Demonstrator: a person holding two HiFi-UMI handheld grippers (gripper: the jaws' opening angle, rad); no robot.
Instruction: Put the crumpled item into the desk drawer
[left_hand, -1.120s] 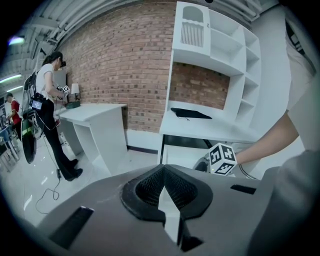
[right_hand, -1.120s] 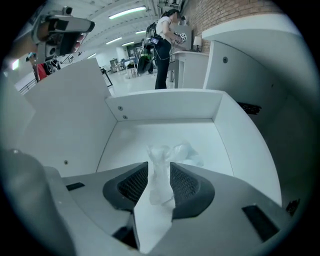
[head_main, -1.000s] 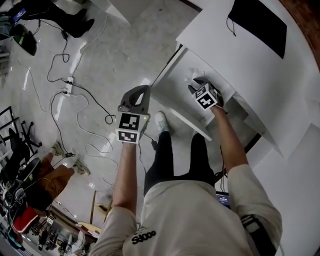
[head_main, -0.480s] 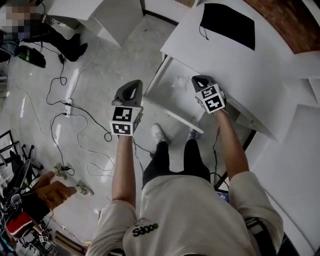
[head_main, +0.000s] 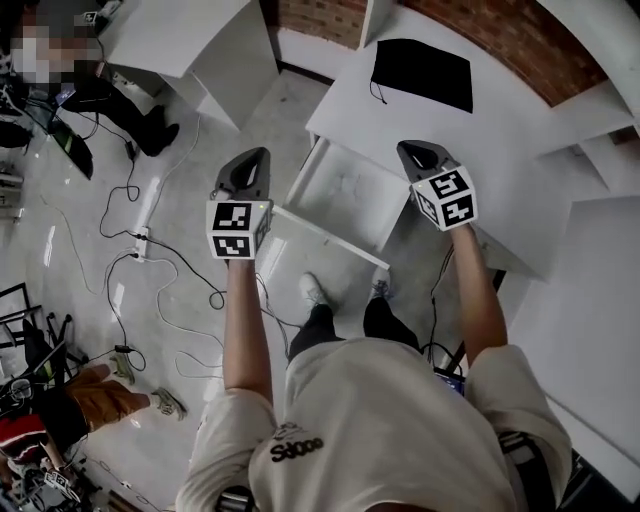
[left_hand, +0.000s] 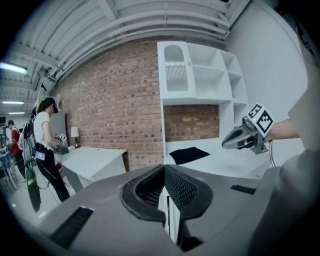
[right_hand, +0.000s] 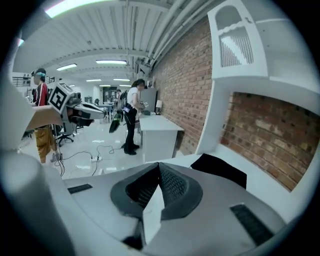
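The white desk (head_main: 520, 190) has its drawer (head_main: 372, 214) pulled open below its front edge. A pale crumpled item (head_main: 350, 184) lies faintly visible inside the drawer. My right gripper (head_main: 414, 152) hangs above the desk's front edge, just right of the drawer, shut with nothing between its jaws. My left gripper (head_main: 251, 160) hovers over the floor left of the drawer, also shut and empty. In the left gripper view the jaws (left_hand: 166, 195) meet, and the right gripper (left_hand: 227, 143) shows at the right. In the right gripper view my own jaws (right_hand: 157, 192) meet too.
A black cloth (head_main: 422, 72) lies on the desk top. White shelves (head_main: 600, 130) rise at the right. Cables and a power strip (head_main: 140, 240) run over the floor at the left. Another white desk (head_main: 190, 40) stands behind, with people (head_main: 60, 90) near it.
Both grippers have risen. The right one has come up out of the drawer, leaving the crumpled item inside. The view has lifted and takes in more of the desk top.
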